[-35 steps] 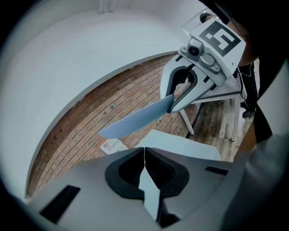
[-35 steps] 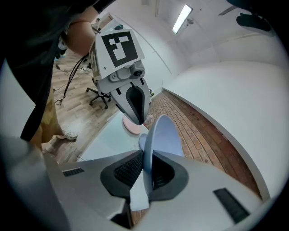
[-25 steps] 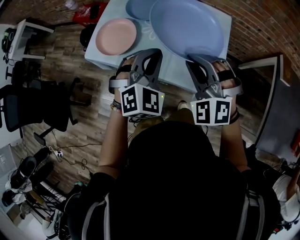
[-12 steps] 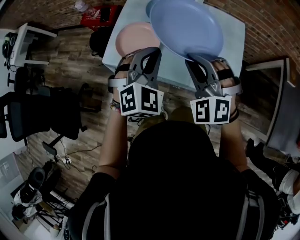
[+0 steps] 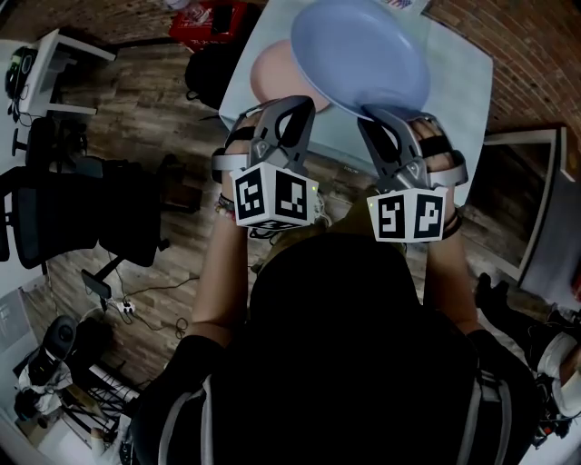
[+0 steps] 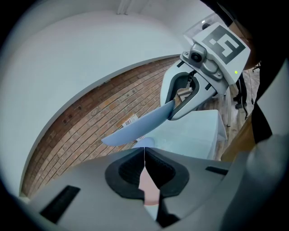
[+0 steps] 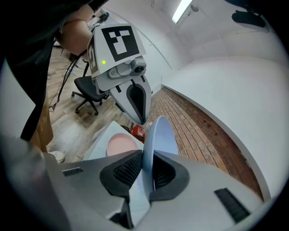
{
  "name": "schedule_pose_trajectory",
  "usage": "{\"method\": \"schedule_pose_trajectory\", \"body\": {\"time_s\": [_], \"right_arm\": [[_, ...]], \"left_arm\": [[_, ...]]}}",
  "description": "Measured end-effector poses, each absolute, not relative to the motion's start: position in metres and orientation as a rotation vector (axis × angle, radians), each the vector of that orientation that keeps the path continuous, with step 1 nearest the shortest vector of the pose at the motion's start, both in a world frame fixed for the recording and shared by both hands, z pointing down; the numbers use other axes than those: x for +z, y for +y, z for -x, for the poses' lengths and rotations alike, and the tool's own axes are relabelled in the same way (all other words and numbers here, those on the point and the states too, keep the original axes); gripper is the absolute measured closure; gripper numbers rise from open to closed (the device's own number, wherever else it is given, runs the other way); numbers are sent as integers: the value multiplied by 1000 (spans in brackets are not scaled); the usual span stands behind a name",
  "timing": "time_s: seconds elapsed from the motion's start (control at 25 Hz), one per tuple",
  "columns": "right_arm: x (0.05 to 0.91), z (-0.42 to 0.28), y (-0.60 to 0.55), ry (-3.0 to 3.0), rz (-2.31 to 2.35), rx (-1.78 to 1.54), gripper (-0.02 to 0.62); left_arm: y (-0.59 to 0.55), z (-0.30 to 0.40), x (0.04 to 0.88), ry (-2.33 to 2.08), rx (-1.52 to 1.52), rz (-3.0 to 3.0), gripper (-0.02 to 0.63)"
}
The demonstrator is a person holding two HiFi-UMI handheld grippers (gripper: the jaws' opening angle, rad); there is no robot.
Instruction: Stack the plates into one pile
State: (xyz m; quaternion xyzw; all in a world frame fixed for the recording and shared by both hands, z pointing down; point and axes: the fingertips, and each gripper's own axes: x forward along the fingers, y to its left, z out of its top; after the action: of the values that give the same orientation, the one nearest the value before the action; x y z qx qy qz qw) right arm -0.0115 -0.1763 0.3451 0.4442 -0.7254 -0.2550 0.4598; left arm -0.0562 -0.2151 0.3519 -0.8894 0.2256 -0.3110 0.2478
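Over the table [image 5: 458,77], right gripper [image 5: 374,111], jaws just easing open, grips the blue plate [image 5: 359,50], probably due for lowering onto the pink plate [image 5: 275,71]; left gripper [image 5: 289,102] clenched empty.

Head view, clock from centre: table [image 5: 454,82] at 12. Small plate [image 5: 272,73] lies on it, on the 9 side. Big plate [image 5: 359,50] is up off the table, tilted, at 3 of the small plate and overlapping that plate's 3 edge.

Right gripper [image 5: 374,113] at 6 of big plate, rim clamped between its jaws, which have just been opening. Left gripper [image 5: 289,102] at 6 of small plate, jaws together.

On the floor: office chair [image 5: 64,218] at 9, desk [image 5: 54,59] at 10, box [image 5: 213,18] at 11 beside the table.
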Motion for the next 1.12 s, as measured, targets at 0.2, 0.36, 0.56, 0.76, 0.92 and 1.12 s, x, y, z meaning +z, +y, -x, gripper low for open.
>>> {"method": "schedule_pose_trajectory", "body": {"time_s": [0.2,0.36,0.56,0.76,0.92,1.12], "right_arm": [[348,23,-187,-1801,-1054,-636,525],[352,22,-193,-1809,-1031,-646,525],[359,30,-208,-1833,-987,-653,526],[373,42,-223,-1870,-919,-660,525],[397,57,-237,-1889,-851,-649,525],[441,70,-251,-1903,-734,-609,525]], "left_arm": [[-229,70,353,657,-855,2429,583],[-229,71,356,672,-868,2433,583],[-233,80,362,693,-900,2452,583],[-238,92,365,752,-915,2488,583],[-247,109,370,823,-925,2515,583],[-254,128,382,887,-986,2499,583]]}}
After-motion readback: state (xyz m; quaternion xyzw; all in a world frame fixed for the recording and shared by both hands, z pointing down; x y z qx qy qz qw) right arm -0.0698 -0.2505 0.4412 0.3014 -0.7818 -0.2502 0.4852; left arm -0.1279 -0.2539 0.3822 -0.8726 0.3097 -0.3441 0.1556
